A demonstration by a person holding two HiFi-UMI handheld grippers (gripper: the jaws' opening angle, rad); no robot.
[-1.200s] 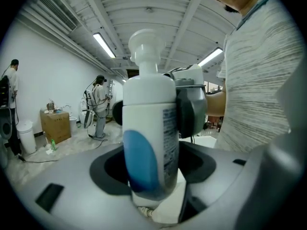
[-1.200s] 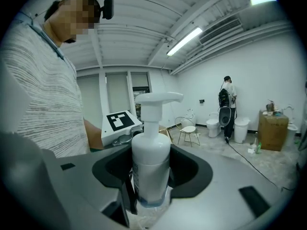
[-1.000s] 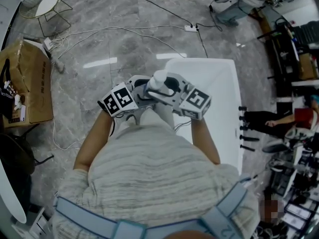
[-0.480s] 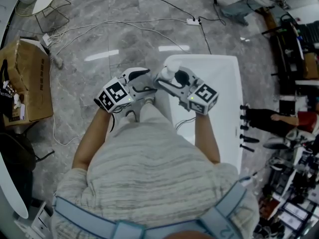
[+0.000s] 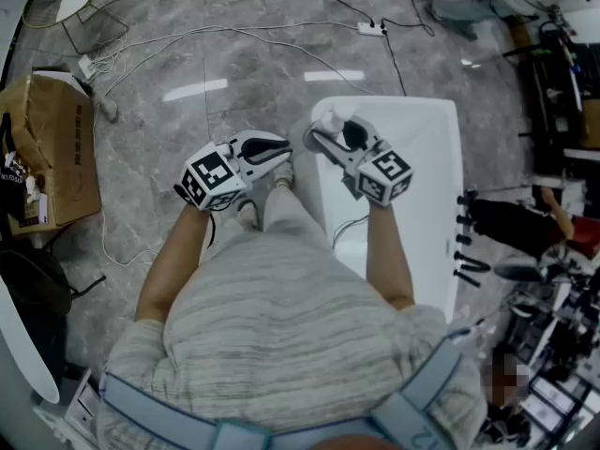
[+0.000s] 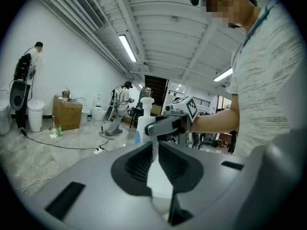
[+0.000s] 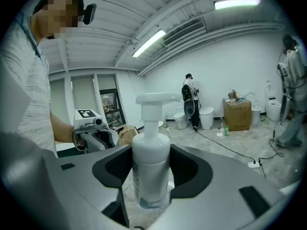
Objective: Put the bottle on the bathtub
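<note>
Right gripper clamped on white pump bottle – jaws pressed to both sides of body, bottle upright, pump head above jaws. In head view bottle sits over left rim of white bathtub, far end; contact with rim not readable. Left gripper – jaws together, nothing between them, held just left of bottle over grey marble floor.
</note>
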